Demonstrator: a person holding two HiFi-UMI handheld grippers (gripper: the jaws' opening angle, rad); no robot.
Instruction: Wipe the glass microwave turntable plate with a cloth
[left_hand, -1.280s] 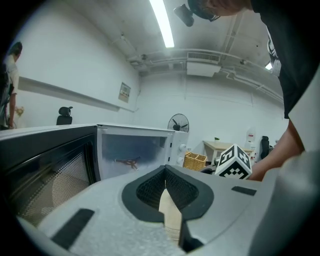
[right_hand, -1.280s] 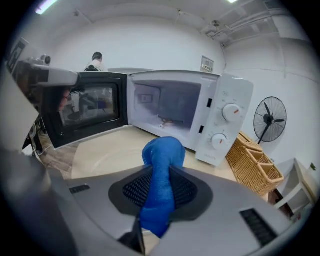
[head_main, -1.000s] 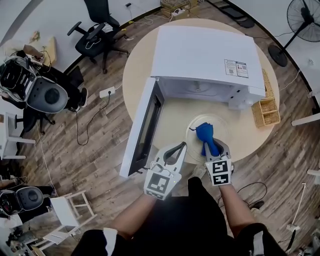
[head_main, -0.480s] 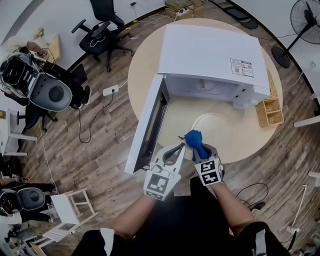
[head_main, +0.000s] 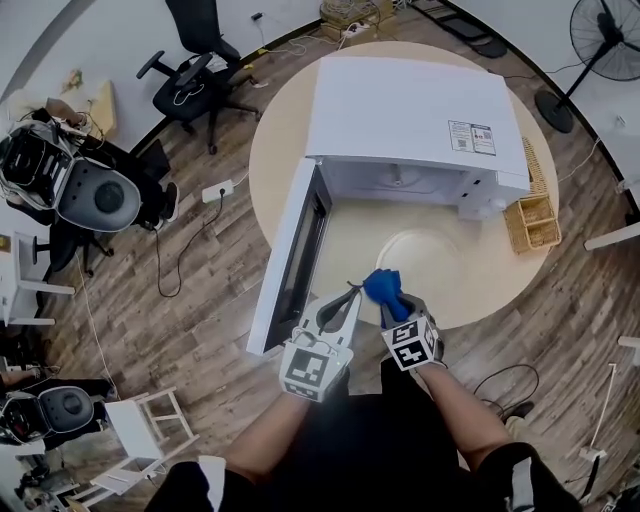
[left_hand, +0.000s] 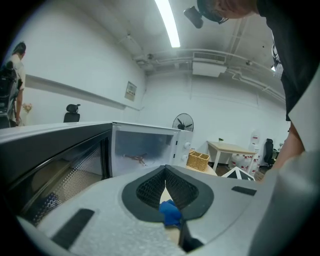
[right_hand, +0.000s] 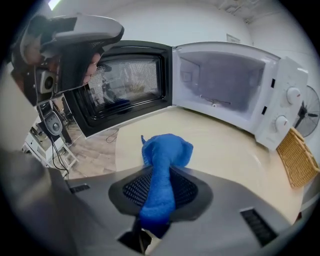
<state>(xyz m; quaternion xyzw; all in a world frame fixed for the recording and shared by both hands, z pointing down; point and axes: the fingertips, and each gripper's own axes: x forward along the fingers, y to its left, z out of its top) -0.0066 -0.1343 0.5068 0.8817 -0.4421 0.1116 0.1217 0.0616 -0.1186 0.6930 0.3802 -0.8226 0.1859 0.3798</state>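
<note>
The glass turntable plate (head_main: 432, 250) lies flat on the round table in front of the open microwave (head_main: 410, 100). My right gripper (head_main: 391, 298) is shut on a blue cloth (head_main: 381, 284), whose bunched end sticks out past the jaws (right_hand: 167, 150), over the table just off the plate's near-left rim. My left gripper (head_main: 349, 290) hangs close beside it on the left, its jaws meeting at the tips (left_hand: 165, 172) with nothing clearly held. A scrap of blue shows through the gap behind its tips.
The microwave door (head_main: 290, 260) stands swung open on the left, reaching to the table edge. A wicker basket (head_main: 533, 222) sits right of the microwave. Office chairs (head_main: 195, 55) and a fan (head_main: 605, 30) stand on the wooden floor around the table.
My right gripper has carried the cloth off the plate, leftward and toward me, ending beside the left gripper's tips. The left gripper has barely moved.
</note>
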